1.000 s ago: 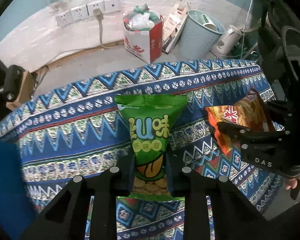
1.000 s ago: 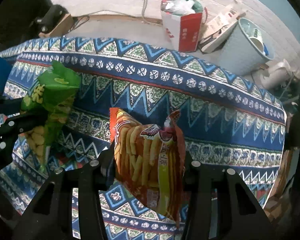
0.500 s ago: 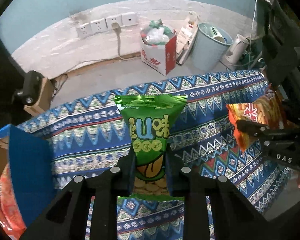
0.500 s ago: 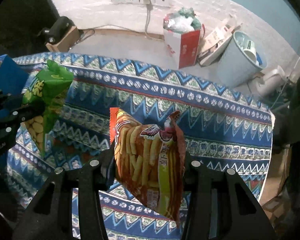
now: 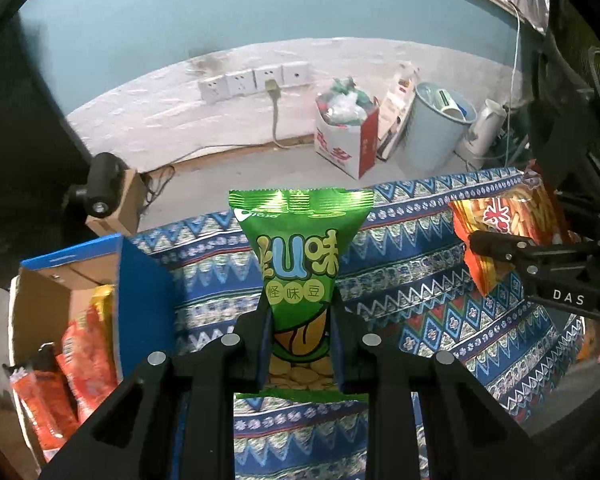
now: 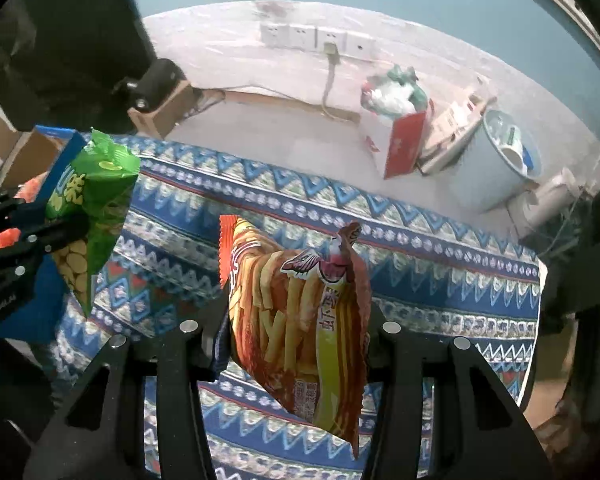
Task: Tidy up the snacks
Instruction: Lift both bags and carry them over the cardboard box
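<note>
My left gripper (image 5: pixel 300 320) is shut on a green snack bag (image 5: pixel 298 256), which stands upright between the jaws above the patterned tablecloth (image 5: pixel 400 264). In the right wrist view the same green snack bag (image 6: pixel 90 204) hangs at the left in the left gripper (image 6: pixel 48 236). My right gripper (image 6: pixel 296 320) is shut on an orange bag of fry-shaped snacks (image 6: pixel 300 312), lifted off the cloth. That orange bag (image 5: pixel 504 224) also shows at the right of the left wrist view. An open cardboard box with blue flaps (image 5: pixel 140 280) holds several orange and red packets (image 5: pixel 76 356) at the left.
Beyond the table's far edge are bare floor, a red-and-white carton of rubbish (image 5: pixel 346 136), a pale blue bin (image 5: pixel 436 132), a white kettle (image 5: pixel 484 128) and wall sockets (image 5: pixel 256 80). A small cardboard box with a black device (image 5: pixel 104 192) stands at the left.
Both grippers have risen with their bags, so the table looks smaller and more floor and wall show. The open box with packets has come into view at the left.
</note>
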The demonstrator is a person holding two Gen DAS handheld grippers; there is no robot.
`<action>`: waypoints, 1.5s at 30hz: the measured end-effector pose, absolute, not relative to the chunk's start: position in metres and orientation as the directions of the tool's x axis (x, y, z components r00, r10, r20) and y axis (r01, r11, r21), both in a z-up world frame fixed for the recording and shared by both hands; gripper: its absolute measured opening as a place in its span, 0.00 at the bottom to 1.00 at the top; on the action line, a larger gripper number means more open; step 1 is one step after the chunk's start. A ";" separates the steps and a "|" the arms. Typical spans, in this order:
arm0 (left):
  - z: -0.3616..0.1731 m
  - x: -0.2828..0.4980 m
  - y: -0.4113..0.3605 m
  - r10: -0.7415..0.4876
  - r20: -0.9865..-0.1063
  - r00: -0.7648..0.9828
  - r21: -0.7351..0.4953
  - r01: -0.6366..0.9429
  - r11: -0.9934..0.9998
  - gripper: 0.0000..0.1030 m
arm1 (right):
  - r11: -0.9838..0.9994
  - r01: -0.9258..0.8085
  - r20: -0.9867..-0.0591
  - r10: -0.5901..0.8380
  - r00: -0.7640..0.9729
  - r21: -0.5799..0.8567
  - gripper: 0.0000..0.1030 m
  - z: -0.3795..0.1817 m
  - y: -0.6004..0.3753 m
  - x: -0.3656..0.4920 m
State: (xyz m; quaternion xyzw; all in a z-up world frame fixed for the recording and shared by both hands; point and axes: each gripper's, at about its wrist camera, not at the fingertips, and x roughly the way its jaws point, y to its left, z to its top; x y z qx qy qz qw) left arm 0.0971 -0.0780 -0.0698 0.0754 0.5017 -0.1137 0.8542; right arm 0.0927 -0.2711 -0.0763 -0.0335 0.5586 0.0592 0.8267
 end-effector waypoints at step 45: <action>-0.027 0.063 0.140 0.060 -0.811 0.582 0.022 -0.071 0.997 0.23 | 0.909 -0.411 -0.894 0.242 0.377 0.073 0.45 -0.044 -0.032 0.152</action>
